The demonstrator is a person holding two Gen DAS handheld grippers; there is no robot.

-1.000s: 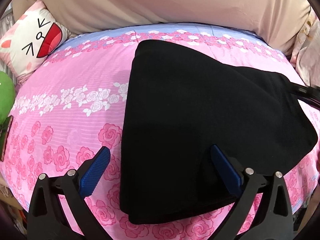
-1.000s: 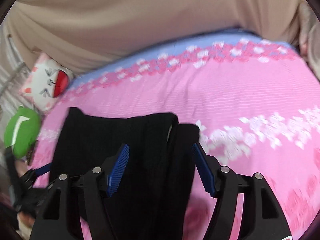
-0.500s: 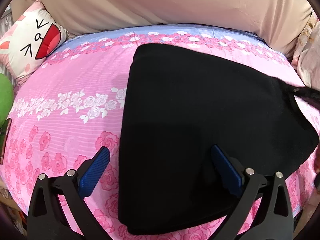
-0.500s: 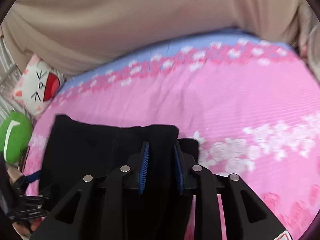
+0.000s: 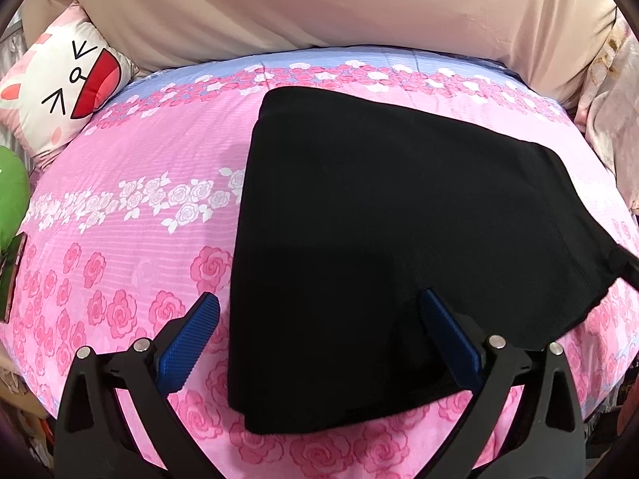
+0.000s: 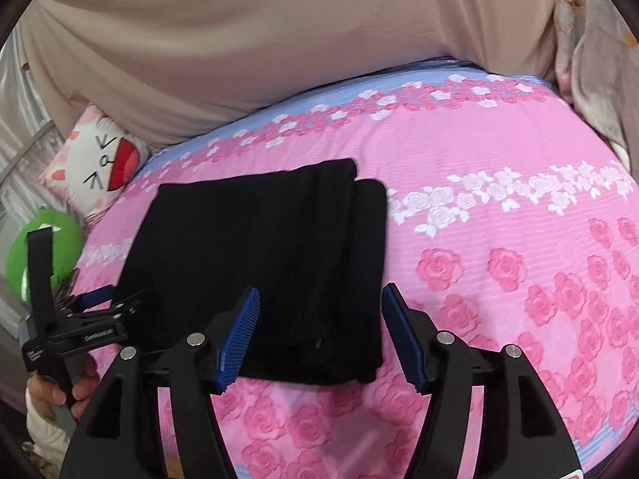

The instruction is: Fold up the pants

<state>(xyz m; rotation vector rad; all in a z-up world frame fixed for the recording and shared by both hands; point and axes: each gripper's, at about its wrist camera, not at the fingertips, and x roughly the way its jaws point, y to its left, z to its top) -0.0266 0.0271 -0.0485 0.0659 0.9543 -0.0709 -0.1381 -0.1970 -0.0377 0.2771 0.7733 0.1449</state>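
The black pants [image 5: 399,239] lie folded into a flat pile on the pink rose bedsheet [image 5: 120,239]. My left gripper [image 5: 319,319] hovers open over their near left corner, its blue pads clear of the cloth. In the right wrist view the pants [image 6: 259,259] lie left of centre, with a doubled edge on their right side. My right gripper [image 6: 321,319] is above their near right corner, and its jaws are opening. The cloth shows between the pads, but they do not press on it. The left gripper [image 6: 104,299] appears at far left, held by a hand [image 6: 60,391].
A cat-face pillow [image 5: 68,88] and a green plush toy [image 5: 12,195] sit at the bed's far left. Beige cloth [image 5: 319,0] hangs behind the bed. Crumpled bedding [image 6: 591,60] lies at the far right. The bed's near edge is just below the pants.
The right gripper shut on the pants' right edge half a second ago. Now it is open and drawn back, and the pants lie flat. The left gripper barely moved.
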